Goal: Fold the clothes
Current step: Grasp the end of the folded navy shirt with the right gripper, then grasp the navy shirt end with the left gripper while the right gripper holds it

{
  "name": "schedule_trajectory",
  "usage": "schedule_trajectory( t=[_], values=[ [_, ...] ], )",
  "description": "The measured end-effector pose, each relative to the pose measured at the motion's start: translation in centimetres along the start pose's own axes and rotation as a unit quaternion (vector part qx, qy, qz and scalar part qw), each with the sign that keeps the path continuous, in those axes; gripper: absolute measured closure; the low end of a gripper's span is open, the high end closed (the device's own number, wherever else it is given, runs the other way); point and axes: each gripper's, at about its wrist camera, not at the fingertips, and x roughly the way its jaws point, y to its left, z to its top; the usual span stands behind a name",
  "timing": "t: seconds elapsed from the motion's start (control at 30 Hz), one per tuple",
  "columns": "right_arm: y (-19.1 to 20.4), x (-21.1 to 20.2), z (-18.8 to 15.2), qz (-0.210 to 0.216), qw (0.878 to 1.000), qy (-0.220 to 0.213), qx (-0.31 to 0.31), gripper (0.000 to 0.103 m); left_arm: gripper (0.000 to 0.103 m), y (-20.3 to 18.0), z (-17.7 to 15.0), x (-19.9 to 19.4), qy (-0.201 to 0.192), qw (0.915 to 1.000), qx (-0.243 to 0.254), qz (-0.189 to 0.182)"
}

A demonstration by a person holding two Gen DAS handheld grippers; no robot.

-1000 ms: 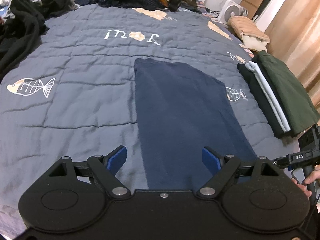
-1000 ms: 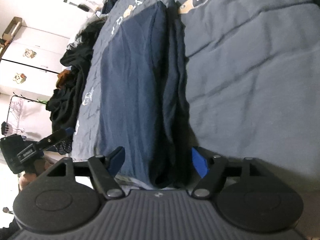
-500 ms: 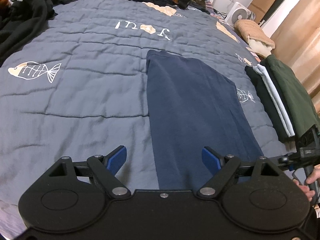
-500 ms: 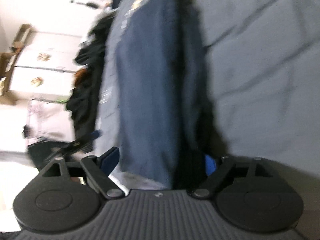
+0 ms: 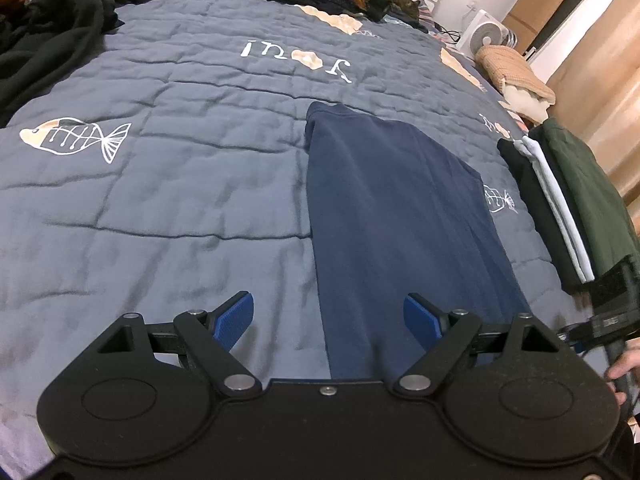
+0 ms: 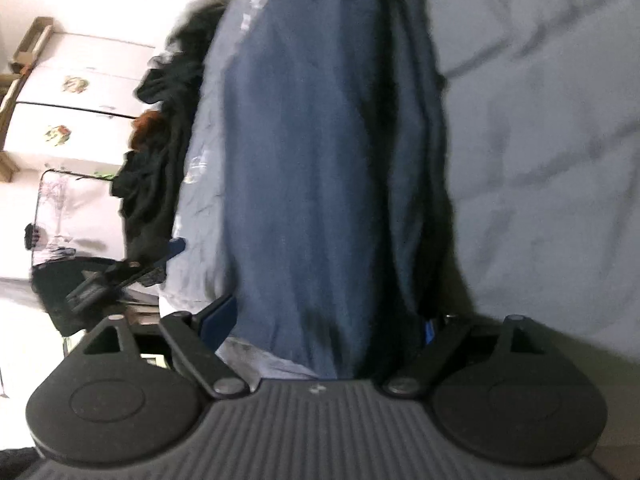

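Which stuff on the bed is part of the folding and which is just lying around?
Job: navy garment, left gripper, right gripper, folded stack.
Lying about: quilt, dark clothes heap, fan, tan bundle.

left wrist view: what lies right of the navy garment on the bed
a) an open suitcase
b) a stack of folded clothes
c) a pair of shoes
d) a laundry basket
b: a stack of folded clothes, black, pale and green, lies beside the navy garment on the quilt.
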Motion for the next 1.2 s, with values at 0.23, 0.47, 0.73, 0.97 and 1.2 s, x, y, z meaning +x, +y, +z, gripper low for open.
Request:
schedule_trajectory(
  t=[0.23, 0.47, 0.73, 0.97, 1.2],
  values=[
    [-0.7, 0.0, -0.4, 0.011, 1.000, -0.016, 0.009, 0.020, 0.022, 0.1, -0.1, 0.5, 0.006, 1.0000, 0.002, 0.002],
    [-1.3, -0.4, -0.5, -0.031, 0.999, -0.021, 0.015, 0.065, 0.022, 0.2, -0.1, 0.8, 0.009, 0.9999, 0.001, 0.004],
    [-1.9, -0.7, -1.7, -0.039, 0.998, -0.044, 0.007, 0.084, 0.022, 0.6, 0.5, 1.3, 0.008, 1.0000, 0.004, 0.002],
    [-2.1, -0.4, -1.6, -0.036, 0.998, -0.044, 0.017, 0.084, 0.022, 2.5, 2.8, 2.7, -0.002, 0.9994, -0.006, -0.034],
    [-2.4, 0.0, -1.8, -0.035, 0.998, -0.051, 0.020, 0.084, 0.022, 4.2, 5.4, 6.5, 0.005, 0.9961, -0.037, -0.080]
  ],
)
